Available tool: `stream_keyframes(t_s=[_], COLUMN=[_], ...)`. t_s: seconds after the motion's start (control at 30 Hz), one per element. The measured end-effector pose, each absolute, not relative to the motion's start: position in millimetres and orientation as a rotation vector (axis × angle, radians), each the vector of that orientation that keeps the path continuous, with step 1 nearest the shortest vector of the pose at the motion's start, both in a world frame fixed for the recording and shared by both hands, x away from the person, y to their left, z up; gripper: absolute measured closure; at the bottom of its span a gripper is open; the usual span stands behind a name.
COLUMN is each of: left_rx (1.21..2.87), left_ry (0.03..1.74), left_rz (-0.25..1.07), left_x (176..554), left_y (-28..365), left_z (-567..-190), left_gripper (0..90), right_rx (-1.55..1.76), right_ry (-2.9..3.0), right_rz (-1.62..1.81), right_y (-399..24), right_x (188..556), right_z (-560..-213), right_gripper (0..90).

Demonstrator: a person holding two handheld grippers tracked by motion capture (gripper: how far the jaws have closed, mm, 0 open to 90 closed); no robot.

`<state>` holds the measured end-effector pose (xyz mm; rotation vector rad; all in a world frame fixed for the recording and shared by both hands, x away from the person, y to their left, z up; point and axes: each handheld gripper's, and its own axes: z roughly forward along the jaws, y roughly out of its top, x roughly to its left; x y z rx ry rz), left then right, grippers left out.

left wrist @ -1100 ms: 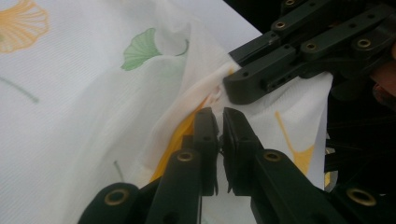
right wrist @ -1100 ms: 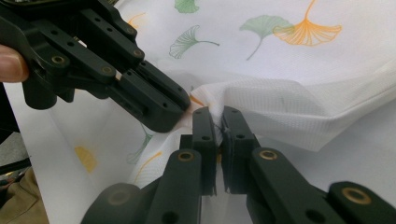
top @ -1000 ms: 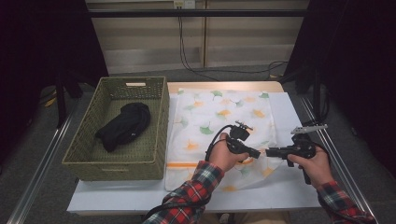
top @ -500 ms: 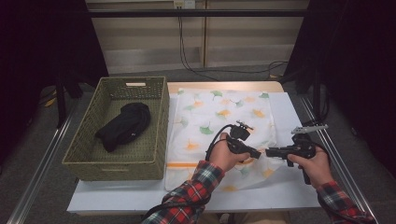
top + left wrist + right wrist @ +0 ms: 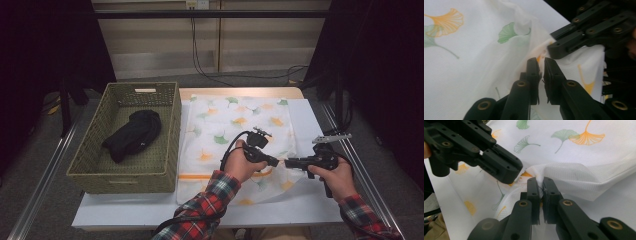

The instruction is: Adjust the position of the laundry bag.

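Writing or brand marks cannot be read anywhere on the things; the one pale rectangle on the far wall of the wicker basket (image 5: 125, 137) is too small to tell if it carries letters. This green-brown basket stands on the bench (image 5: 120, 212), just beside the left edge of the cloth (image 5: 225, 125), and it holds one thing, a black bundle of fabric (image 5: 132, 135) lying along its floor. The cloth is white with green and orange ginkgo leaves and an orange stripe close to the person's side; it lies spread flat to the right of the basket, and its near right corner is lifted and folded. At this corner, well to the right of the basket, both grippers meet. The right gripper (image 5: 540, 182) has its fingers closed on a raised fold of the cloth, with the mesh edge pinched between the pads. The left gripper (image 5: 541, 63) points at the same fold from the basket's side; its fingers have just been closing, a thin slit still shows between them, and the bunched cloth sits at their tips, but I cannot tell if the pads already press on it. In the high view the left gripper (image 5: 274, 161) and the right gripper (image 5: 289, 162) nearly touch tip to tip above the lifted corner.
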<state>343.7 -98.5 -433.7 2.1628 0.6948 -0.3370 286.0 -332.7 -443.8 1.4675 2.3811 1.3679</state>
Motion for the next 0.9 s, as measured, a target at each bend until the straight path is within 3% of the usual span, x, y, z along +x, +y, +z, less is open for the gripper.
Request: stream_keyframes(t_s=[0.67,0.9], left_rx=[2.164,2.152], left_ry=[0.68,0.668], left_rz=[-0.343,-0.354], left_x=[342,342], left_y=[-107,-108], left_z=[-445,-447], left_gripper=[82.1,89.2], right_rx=[1.466,1.472], right_ry=[2.383,2.378], right_rz=[1.376,1.388], right_y=[-332,-332], right_x=[285,285], right_z=[-443,-444], right_gripper=[85.9,86.0])
